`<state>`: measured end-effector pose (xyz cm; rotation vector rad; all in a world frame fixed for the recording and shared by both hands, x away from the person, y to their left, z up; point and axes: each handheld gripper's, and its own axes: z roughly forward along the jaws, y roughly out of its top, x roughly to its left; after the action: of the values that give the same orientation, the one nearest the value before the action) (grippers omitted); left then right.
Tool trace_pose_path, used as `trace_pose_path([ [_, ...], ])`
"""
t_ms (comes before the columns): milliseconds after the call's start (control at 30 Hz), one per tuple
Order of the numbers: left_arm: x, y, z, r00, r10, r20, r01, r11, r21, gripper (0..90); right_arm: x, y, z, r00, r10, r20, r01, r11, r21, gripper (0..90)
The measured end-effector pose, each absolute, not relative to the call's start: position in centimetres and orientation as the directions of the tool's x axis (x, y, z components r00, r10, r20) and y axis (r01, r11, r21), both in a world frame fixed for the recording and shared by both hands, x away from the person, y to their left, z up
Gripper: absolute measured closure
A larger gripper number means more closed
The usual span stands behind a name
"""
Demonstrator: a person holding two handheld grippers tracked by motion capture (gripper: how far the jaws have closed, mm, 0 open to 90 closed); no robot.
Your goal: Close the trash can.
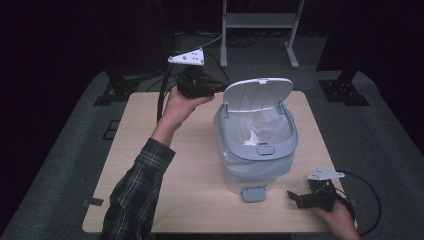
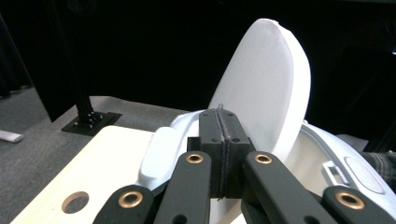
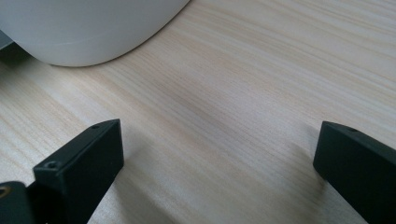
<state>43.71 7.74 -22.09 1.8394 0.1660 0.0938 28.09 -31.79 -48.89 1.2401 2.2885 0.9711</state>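
A white pedal bin (image 1: 252,150) with a blue-grey rim stands on the right half of the wooden table (image 1: 165,190). Its lid (image 1: 257,93) is up, and a clear liner with a crumpled white paper (image 1: 250,138) lies inside. The grey pedal (image 1: 254,193) faces the table's front. My left gripper (image 1: 216,88) is held above the table's back edge, just left of the raised lid (image 2: 271,79). Its pads (image 2: 212,128) are pressed together with nothing between them. My right gripper (image 1: 299,198) rests low at the front right beside the bin's base (image 3: 93,28), with its jaws wide apart over bare wood.
A metal rack frame (image 1: 260,20) stands on the carpet behind the table, with black stand bases (image 1: 345,90) to either side. A cable (image 1: 372,200) loops off the table's right edge. A round hole (image 2: 74,201) is cut in the tabletop near a corner.
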Motion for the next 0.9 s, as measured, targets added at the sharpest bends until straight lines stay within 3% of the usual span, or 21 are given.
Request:
trace_pose_path([
  [900, 38.6, 3.9, -23.5, 0.999, 0.035, -0.031, 0.043, -0.408, 0.912, 90.0, 28.1, -31.8, -48.9, -0.55, 0.835, 0.006, 0.585, 0.381, 0.716, 0.6],
])
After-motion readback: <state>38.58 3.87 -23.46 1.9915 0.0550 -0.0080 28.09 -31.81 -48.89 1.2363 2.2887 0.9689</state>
